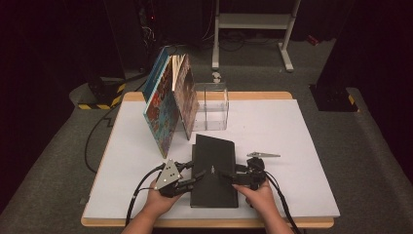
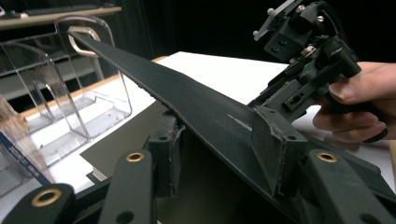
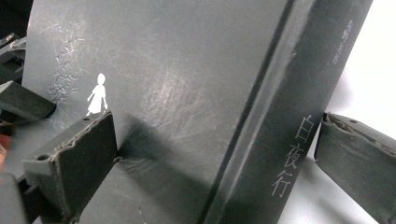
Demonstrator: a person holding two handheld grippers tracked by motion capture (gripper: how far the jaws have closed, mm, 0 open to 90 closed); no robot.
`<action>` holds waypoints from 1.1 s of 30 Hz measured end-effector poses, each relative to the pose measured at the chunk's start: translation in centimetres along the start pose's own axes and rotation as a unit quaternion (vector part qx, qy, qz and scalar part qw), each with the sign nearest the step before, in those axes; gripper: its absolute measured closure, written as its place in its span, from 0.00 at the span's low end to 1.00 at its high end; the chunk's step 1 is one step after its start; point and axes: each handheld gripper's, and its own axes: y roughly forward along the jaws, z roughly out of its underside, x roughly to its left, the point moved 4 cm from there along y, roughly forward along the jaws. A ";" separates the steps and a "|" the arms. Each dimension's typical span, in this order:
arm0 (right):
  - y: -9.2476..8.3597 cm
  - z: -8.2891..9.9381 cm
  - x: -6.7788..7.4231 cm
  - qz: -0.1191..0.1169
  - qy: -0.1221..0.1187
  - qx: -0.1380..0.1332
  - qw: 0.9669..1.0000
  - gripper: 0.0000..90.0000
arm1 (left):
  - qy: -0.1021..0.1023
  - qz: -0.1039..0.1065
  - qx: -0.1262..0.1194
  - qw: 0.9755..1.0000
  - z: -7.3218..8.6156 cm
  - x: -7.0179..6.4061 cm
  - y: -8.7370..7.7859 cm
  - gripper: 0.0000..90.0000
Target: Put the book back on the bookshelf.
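Observation:
A black hardback book (image 1: 214,168) (image 2: 196,102) (image 3: 187,93) lies near the front middle of the white table (image 1: 292,146). It has a small white figure on the cover and pale characters down the spine. My left gripper (image 1: 195,178) (image 2: 222,149) comes in from the book's left side. It is shut on the book, with one pad under it and the other on top, and that side seems tilted up off the table. My right gripper (image 1: 227,175) (image 3: 217,156) is at the book's right side and open. One of its jaws rests over the cover and the other stands clear of the spine.
Several colourful books (image 1: 168,102) stand leaning together at the back left. A clear plastic holder (image 1: 211,107) (image 2: 60,93) sits beside them. A white rack (image 1: 253,29) stands on the floor behind the table. Cables trail off the table's front and left edges.

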 end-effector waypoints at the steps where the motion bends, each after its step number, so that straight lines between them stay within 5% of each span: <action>1: 0.0 0.0 0.0 -0.003 0.001 0.000 1.000 0.00 | 0.002 0.000 -0.002 1.000 0.0 0.0 0.0 0.60; 8: 0.0 0.0 -0.1 -0.034 0.007 -0.002 0.999 0.00 | 0.023 0.004 -0.017 1.000 -0.1 -0.4 -0.2 0.60; 13: -0.8 -0.3 0.8 -0.001 -0.018 0.004 1.000 0.01 | 0.026 0.004 -0.015 1.000 -0.5 -0.5 -0.2 0.60; 17: -2.0 -0.4 1.5 0.044 -0.052 -0.026 0.997 0.07 | 0.008 -0.016 0.017 1.000 -1.1 -0.6 0.1 0.60; 23: -4.2 -0.6 2.3 0.083 -0.102 -0.093 0.987 0.26 | -0.014 -0.037 0.031 0.999 -1.3 -0.2 0.9 0.61; 33: -6.9 -1.8 3.4 0.127 -0.153 -0.161 0.967 0.44 | -0.012 -0.070 0.036 0.997 -2.2 0.3 3.0 0.65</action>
